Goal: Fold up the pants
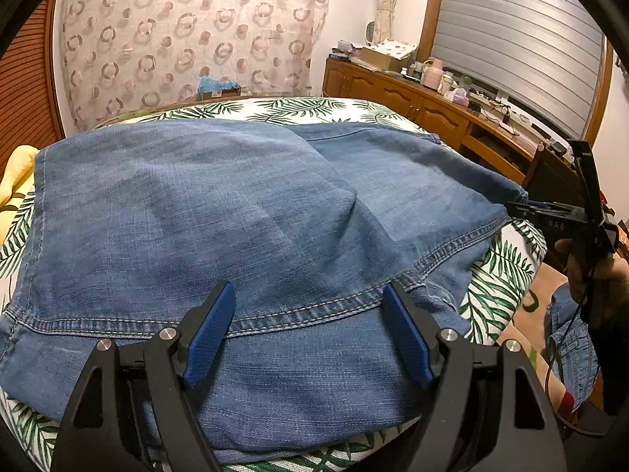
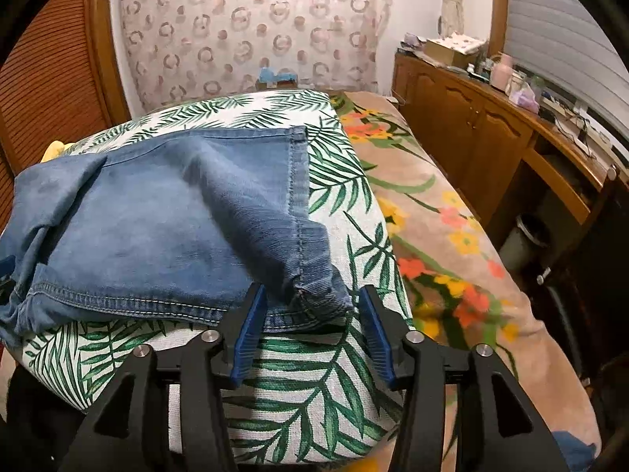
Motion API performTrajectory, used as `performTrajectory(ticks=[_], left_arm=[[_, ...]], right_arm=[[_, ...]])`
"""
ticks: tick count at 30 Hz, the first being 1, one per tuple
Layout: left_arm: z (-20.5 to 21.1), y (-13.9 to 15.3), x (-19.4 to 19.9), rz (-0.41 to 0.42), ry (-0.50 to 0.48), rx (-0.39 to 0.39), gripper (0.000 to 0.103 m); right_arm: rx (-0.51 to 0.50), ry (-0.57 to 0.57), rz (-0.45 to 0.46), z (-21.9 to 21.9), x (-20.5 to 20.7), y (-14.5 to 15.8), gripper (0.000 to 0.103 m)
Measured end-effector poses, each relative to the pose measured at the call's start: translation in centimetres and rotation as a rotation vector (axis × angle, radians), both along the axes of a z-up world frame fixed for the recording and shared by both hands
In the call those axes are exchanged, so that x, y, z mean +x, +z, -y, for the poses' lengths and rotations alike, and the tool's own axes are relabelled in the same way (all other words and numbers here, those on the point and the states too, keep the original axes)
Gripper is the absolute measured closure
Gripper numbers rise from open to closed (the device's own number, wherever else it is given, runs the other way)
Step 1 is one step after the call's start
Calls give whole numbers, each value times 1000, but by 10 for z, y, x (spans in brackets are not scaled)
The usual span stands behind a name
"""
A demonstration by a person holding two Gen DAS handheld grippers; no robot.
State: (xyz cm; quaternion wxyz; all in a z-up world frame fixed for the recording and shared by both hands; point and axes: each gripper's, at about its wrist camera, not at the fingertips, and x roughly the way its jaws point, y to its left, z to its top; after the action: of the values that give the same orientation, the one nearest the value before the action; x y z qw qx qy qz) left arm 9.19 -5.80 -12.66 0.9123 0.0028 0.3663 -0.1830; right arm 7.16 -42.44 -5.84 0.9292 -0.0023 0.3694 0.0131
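Blue denim pants lie folded on a leaf-print cushion, one layer lapped over another. My left gripper is open, its blue pads wide apart just above the stitched hem on the near side. In the right wrist view the pants end in a hem corner at the cushion's near right edge. My right gripper is open with that corner between its pads, and it also shows in the left wrist view at the pants' right edge.
The cushion rests on a bed with a flowered blanket. A wooden sideboard with clutter runs along the right. A patterned curtain hangs behind. More denim lies low at the right.
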Motion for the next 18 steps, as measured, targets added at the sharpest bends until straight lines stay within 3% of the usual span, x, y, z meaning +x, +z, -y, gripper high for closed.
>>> performTrajectory(ticks=[12,14,17,18], left_arm=[[0,0,0,0,0,-1,25],[0,0,0,0,0,0,25],[-1,-1,0,-3,1,-1,25],[-2,-1,0,-6,2,-4,25]], right_arm=[[26,14,-16,6,-2,1,45],[44,28,-14,8,-3,2,69],[83,59,-22,6,-5,2,85],[91,60,-20,6,-6,2,85]])
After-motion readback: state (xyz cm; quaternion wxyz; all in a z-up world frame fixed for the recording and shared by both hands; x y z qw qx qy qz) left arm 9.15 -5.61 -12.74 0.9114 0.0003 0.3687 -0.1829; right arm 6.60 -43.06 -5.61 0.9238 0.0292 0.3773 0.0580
